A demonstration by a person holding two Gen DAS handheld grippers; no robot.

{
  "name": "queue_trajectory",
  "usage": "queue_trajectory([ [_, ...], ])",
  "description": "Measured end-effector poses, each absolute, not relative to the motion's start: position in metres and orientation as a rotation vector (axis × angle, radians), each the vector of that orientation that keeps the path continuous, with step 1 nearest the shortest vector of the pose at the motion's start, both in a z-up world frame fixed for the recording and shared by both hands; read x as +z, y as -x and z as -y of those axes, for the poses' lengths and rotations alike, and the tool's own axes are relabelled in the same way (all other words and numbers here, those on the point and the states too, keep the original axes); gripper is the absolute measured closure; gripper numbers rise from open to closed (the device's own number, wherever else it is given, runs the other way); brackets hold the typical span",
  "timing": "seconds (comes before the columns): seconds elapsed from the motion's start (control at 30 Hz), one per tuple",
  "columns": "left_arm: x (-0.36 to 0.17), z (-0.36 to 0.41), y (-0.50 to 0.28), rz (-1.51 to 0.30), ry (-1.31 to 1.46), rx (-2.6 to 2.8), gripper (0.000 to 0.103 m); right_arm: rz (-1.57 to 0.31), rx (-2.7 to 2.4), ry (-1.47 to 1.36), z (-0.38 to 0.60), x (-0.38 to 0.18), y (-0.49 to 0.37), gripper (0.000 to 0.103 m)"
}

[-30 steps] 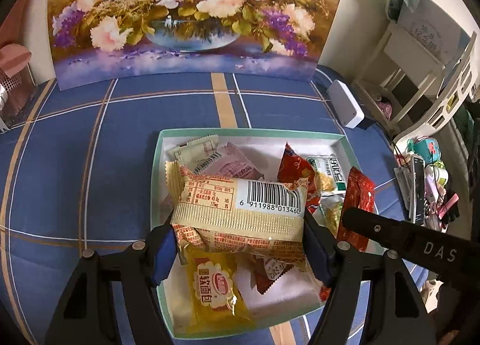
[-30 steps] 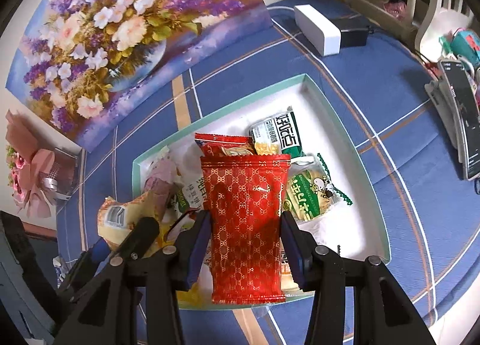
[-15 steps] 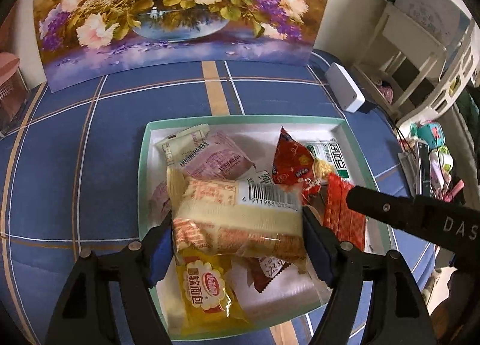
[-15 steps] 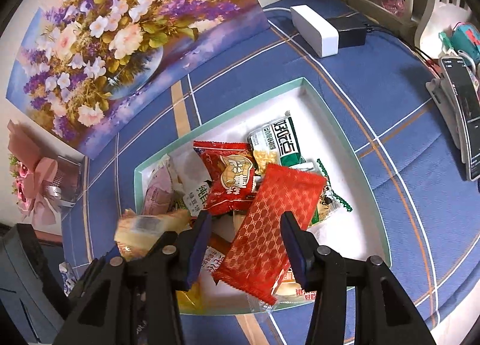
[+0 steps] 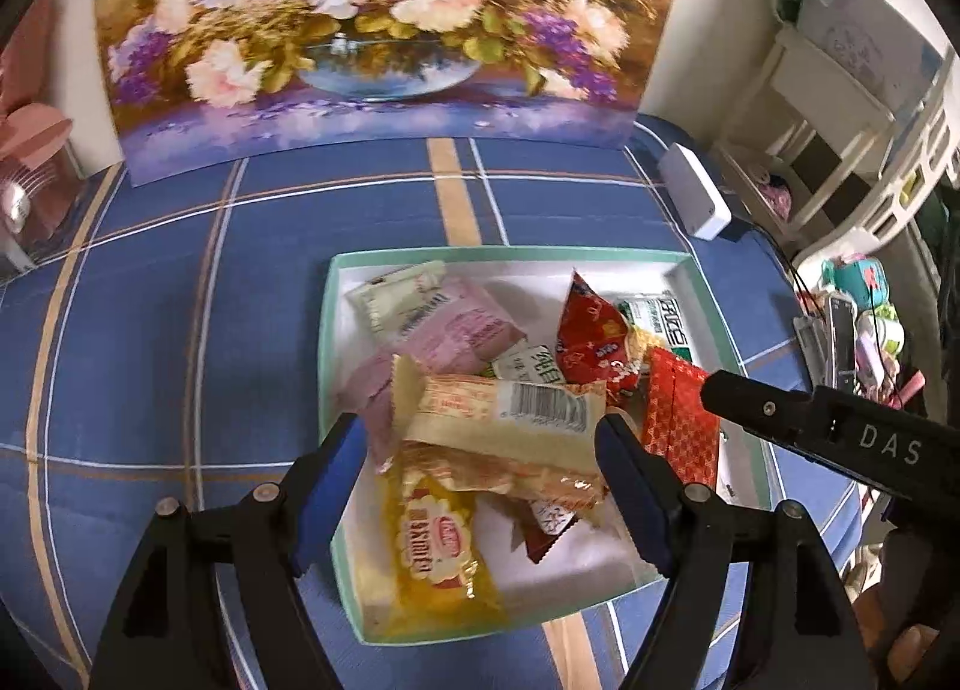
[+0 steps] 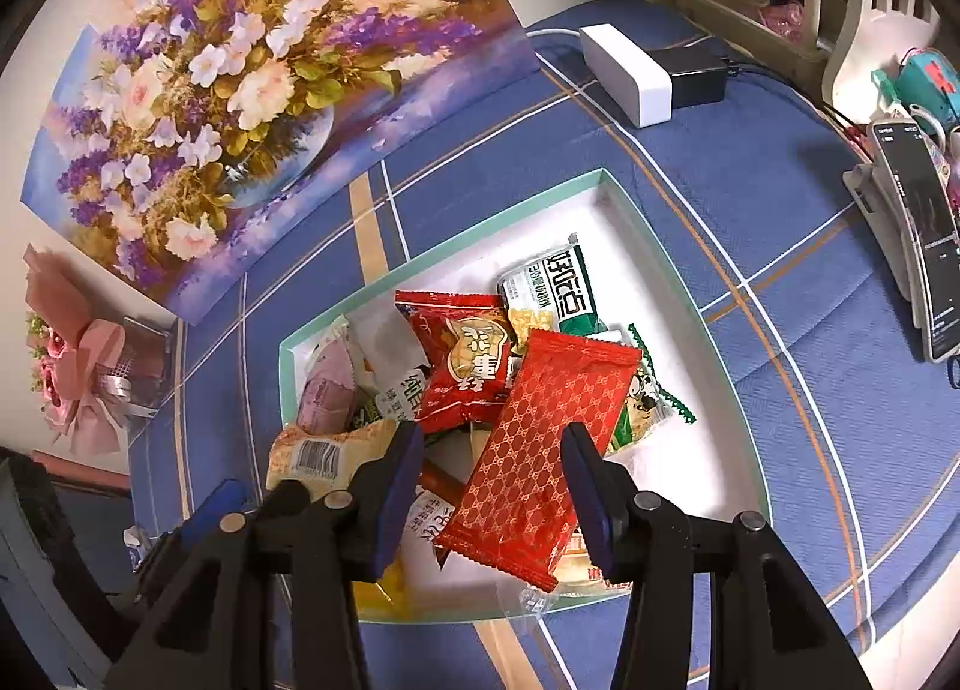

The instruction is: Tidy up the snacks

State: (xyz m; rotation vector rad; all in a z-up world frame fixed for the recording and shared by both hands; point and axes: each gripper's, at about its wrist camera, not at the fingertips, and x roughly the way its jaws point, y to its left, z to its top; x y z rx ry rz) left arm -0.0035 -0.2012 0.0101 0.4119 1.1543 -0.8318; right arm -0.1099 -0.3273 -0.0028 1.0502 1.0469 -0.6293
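Red patterned packet [image 6: 540, 438] lies on the snack heap inside the teal-rimmed tray [image 5: 510, 251], with its long axis running 7 to 1 o'clock, skewed across the right gripper [image 6: 489, 459]. The jaws stand narrow but unclamped: the 9 o'clock pad is clear of the wrapper and the 3 o'clock pad is at its edge. The cream barcode pack [image 5: 504, 420] lies 9 to 3 o'clock between the fingers of the left gripper [image 5: 477, 432], which are spread, the 9 o'clock pad apart from it. Judgement: both packs are deposited, and each hand can lift straight back toward 6 o'clock.
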Motion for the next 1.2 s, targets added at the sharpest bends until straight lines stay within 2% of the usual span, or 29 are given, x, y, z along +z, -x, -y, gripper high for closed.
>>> queue_trajectory([
  [0.27, 0.019, 0.172, -0.019, -1.153, -0.352, -0.693, 0.024, -1.073, -0.619, -0.996, 0.313, 0.005, 0.100, 0.050],
  [0.43, 0.020, 0.155, -0.033, -1.149, -0.346, -0.602, 0.023, -1.114, -0.592, -0.931, 0.298, 0.008, 0.086, 0.037],
  [0.5, 0.019, 0.152, -0.036, -1.143, -0.359, -0.571, 0.017, -1.125, -0.575, -0.906, 0.292, 0.009, 0.079, 0.035],
  [0.57, 0.018, 0.147, -0.039, -1.139, -0.364, -0.548, 0.016, -1.130, -0.563, -0.889, 0.288, 0.010, 0.074, 0.030],
  [0.7, 0.018, 0.142, -0.044, -1.132, -0.365, -0.526, 0.016, -1.139, -0.549, -0.849, 0.280, 0.013, 0.067, 0.029],
  [0.77, 0.019, 0.140, -0.044, -1.119, -0.372, -0.519, 0.014, -1.141, -0.548, -0.836, 0.279, 0.013, 0.065, 0.017],
  [0.83, 0.021, 0.138, -0.044, -1.102, -0.373, -0.511, 0.009, -1.139, -0.549, -0.822, 0.278, 0.015, 0.064, 0.014],
  [0.9, 0.023, 0.137, -0.044, -1.088, -0.369, -0.505, 0.009, -1.136, -0.545, -0.817, 0.277, 0.015, 0.064, 0.013],
  [1.0, 0.025, 0.134, -0.044, -1.069, -0.358, -0.497, 0.008, -1.132, -0.545, -0.812, 0.276, 0.016, 0.064, 0.001],
  [1.07, 0.025, 0.132, -0.045, -1.068, -0.360, -0.480, 0.006, -1.127, -0.545, -0.806, 0.275, 0.016, 0.064, 0.000],
  [1.1, 0.025, 0.132, -0.045, -1.066, -0.363, -0.469, 0.000, -1.127, -0.543, -0.806, 0.275, 0.016, 0.064, 0.000],
  [1.2, 0.026, 0.129, -0.047, -1.062, -0.352, -0.455, 0.000, -1.130, -0.542, -0.804, 0.274, 0.015, 0.063, 0.000],
])
